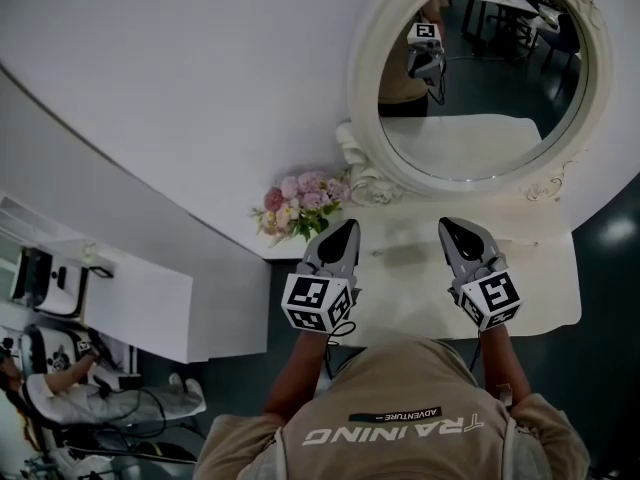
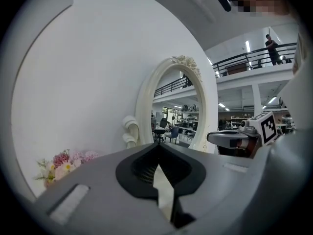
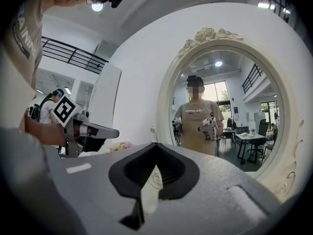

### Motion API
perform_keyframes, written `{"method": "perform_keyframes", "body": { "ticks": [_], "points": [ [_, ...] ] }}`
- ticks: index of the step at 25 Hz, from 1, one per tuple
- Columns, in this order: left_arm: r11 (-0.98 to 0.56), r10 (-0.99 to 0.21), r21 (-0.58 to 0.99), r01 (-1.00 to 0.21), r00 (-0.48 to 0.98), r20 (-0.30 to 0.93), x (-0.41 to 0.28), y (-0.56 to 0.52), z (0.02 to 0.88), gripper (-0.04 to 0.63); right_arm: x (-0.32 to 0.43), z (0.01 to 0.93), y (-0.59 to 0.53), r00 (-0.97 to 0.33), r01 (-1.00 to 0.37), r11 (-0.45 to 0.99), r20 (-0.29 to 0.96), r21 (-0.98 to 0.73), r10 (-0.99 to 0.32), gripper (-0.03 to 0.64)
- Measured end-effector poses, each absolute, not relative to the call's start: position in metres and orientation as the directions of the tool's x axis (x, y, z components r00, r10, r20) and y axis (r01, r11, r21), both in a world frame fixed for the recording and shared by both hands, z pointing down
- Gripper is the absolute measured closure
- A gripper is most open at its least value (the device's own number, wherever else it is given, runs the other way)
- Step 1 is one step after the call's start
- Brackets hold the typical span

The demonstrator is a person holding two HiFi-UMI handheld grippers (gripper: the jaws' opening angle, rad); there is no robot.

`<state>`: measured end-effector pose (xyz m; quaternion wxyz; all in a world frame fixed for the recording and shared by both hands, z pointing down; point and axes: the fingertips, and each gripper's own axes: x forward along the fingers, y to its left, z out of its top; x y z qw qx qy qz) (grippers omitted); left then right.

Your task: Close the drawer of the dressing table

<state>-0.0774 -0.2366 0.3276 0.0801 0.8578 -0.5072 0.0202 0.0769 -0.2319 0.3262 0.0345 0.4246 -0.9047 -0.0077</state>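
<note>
You wear a tan short-sleeved shirt [image 1: 400, 408] lettered white; the grey left gripper [image 1: 347, 228] and right gripper [image 1: 452, 228] carry black-and-white marker cubes [image 1: 318, 303].

Matt, smooth dressing table [image 1: 410, 278]; glossy mirror [image 1: 490, 98] (carved matt frame [image 1: 364, 88]).

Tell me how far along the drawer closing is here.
Done: unclear; no open drawer shows at the dressing table, but the person's torso hides its front. In hand: nothing; the left gripper and right gripper hover above it, jaws together, empty. Left: possibly the push, or nothing; these views cannot settle it.
</note>
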Motion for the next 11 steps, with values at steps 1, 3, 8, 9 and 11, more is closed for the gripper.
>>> {"method": "perform_keyframes", "body": {
  "ticks": [1,3,8,9,11],
  "points": [
    [-0.469,-0.868,0.12,-0.875,0.482,0.119,-0.078,-0.237,0.33,0.577,0.076,0.327,-0.231,-0.641,-0.764,0.643,0.058,0.045,-0.766,0.615],
    [-0.462,-0.872,0.121,-0.879,0.475,0.121,-0.081,-0.238,0.332,0.577,0.073,0.327,-0.232,-0.649,-0.757,0.651,0.059,0.05,-0.759,0.615],
    [-0.449,-0.878,0.12,-0.886,0.462,0.128,-0.086,-0.243,0.336,0.577,0.07,0.327,-0.238,-0.653,-0.754,0.655,0.055,0.05,-0.756,0.615],
    [-0.446,-0.879,0.119,-0.887,0.459,0.126,-0.087,-0.245,0.336,0.577,0.069,0.327,-0.239,-0.653,-0.754,0.655,0.055,0.052,-0.755,0.615],
    [-0.441,-0.883,0.117,-0.89,0.454,0.123,-0.088,-0.247,0.336,0.577,0.068,0.326,-0.242,-0.654,-0.752,0.657,0.055,0.056,-0.754,0.615]
  ]
}}
